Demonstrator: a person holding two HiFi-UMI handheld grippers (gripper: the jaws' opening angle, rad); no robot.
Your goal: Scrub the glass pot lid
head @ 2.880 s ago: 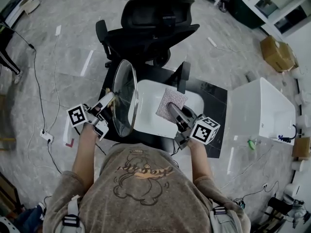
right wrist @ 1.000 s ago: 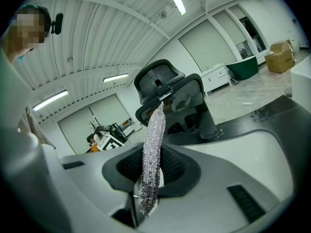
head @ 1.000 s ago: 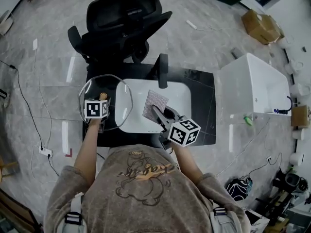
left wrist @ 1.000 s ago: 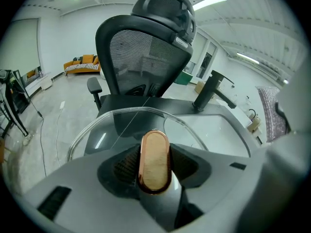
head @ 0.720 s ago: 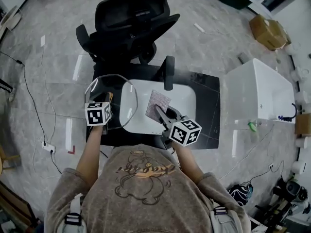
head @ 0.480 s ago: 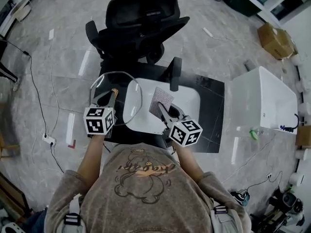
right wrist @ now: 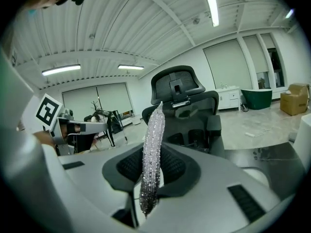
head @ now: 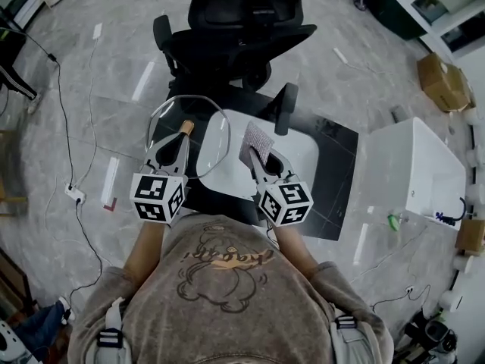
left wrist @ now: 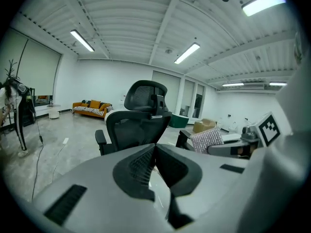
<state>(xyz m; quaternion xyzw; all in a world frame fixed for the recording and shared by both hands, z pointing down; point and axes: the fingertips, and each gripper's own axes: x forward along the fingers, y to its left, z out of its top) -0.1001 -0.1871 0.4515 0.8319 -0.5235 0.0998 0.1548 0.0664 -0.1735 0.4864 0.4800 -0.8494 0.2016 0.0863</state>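
Note:
The glass pot lid (head: 203,149), a clear disc with a metal rim, hangs over the left end of the white basin (head: 303,158). My left gripper (head: 183,133) reaches forward with its tips at the lid's tan knob (head: 186,127), shut on it. In the left gripper view the jaws (left wrist: 155,145) meet tip to tip and the knob is hidden. My right gripper (head: 261,158) is shut on a silvery scrub cloth (head: 256,137), which stands upright just right of the lid. The cloth (right wrist: 152,149) rises edge-on between the right gripper's (right wrist: 149,174) pads.
A black office chair (head: 242,29) stands behind the black table (head: 337,177) that carries the basin. A white cabinet (head: 417,173) is at the right, a cardboard box (head: 439,78) beyond it. Cables run over the floor at the left.
A second ago my left gripper stood upright over the middle of the lid; now it stretches forward with its tips at the knob. The right gripper has kept the cloth beside the lid.

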